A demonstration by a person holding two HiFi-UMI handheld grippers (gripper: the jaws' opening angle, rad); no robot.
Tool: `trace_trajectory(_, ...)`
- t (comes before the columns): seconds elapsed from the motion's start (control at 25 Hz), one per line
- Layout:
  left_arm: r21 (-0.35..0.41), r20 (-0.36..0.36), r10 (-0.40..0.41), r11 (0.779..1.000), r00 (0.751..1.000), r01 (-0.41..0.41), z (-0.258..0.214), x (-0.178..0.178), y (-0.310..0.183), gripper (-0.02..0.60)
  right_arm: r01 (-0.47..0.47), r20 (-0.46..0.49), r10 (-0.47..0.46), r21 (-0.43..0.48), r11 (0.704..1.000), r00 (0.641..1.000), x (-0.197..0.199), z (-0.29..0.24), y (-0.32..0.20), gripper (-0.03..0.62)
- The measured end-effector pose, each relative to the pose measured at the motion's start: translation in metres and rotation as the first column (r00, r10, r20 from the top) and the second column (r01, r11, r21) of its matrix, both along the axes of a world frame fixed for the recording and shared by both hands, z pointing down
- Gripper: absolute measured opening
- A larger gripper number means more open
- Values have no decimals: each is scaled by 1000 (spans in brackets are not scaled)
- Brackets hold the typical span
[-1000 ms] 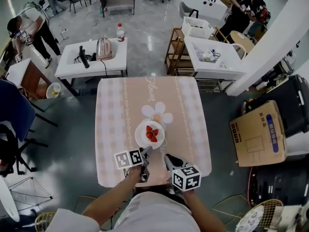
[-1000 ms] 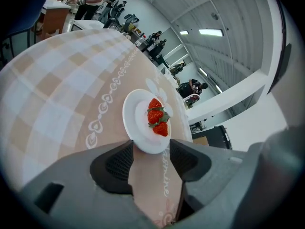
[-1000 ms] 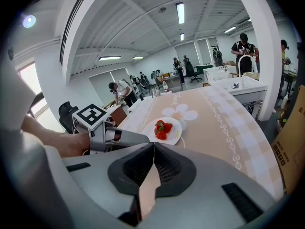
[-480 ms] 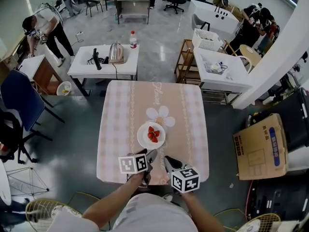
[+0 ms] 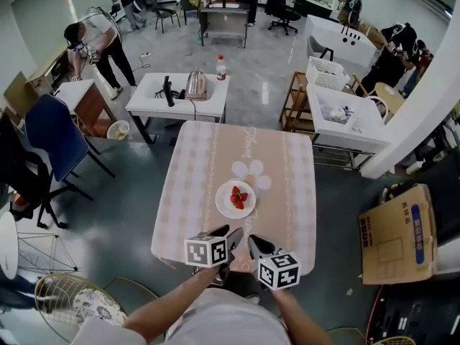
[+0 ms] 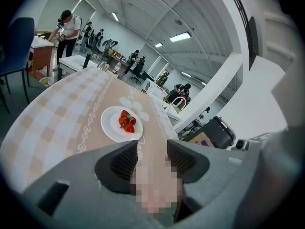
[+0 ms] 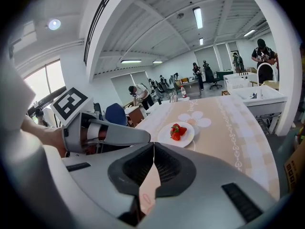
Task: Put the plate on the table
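A white plate (image 5: 235,200) with red strawberries (image 5: 238,197) rests on the table (image 5: 194,185), near a flower print. Both gripper views show the plate (image 6: 122,124) (image 7: 176,134) lying flat ahead of the jaws. My left gripper (image 5: 231,241) is at the table's near edge, apart from the plate; its jaws are closing with nothing between them (image 6: 152,155). My right gripper (image 5: 253,244) hovers beside it, jaws pressed together and empty (image 7: 153,162). The left gripper (image 7: 107,133) shows at the left of the right gripper view.
The table has a pink checked cloth with a beige runner. Behind it stand a white table with a kettle (image 5: 196,84) and a bottle (image 5: 221,68), a white cart (image 5: 343,121) at the right, a blue chair (image 5: 50,134) at the left, a cardboard box (image 5: 397,233). People stand far back.
Both grippers have drawn back from the plate toward the table's near edge. The plate stays on the table. The head view has lifted and shows more of the room.
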State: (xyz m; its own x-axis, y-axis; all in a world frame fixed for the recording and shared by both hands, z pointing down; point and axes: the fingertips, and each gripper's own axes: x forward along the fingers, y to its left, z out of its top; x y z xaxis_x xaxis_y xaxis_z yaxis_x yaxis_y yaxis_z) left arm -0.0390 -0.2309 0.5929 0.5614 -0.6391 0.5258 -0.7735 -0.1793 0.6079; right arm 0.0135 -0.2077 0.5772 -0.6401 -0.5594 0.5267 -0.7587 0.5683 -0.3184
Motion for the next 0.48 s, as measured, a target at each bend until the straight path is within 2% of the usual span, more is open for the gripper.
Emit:
trace_trajectory(0.2, 82, 72, 31, 996, 997, -37, -20, 0, 14, 190, 21, 59, -22, 26, 999, 998, -8, -18, 6, 5)
trace_trajectory(0.28, 112, 80, 31, 993, 996, -40, -29, 1, 17, 184, 37, 65, -40, 51, 998, 997, -10, -27, 9, 5)
trace_trajectory(0.48, 181, 100, 4, 983, 995, -23, -49, 3, 29, 83, 74, 54, -79, 98, 992, 995, -10, -39, 19, 3)
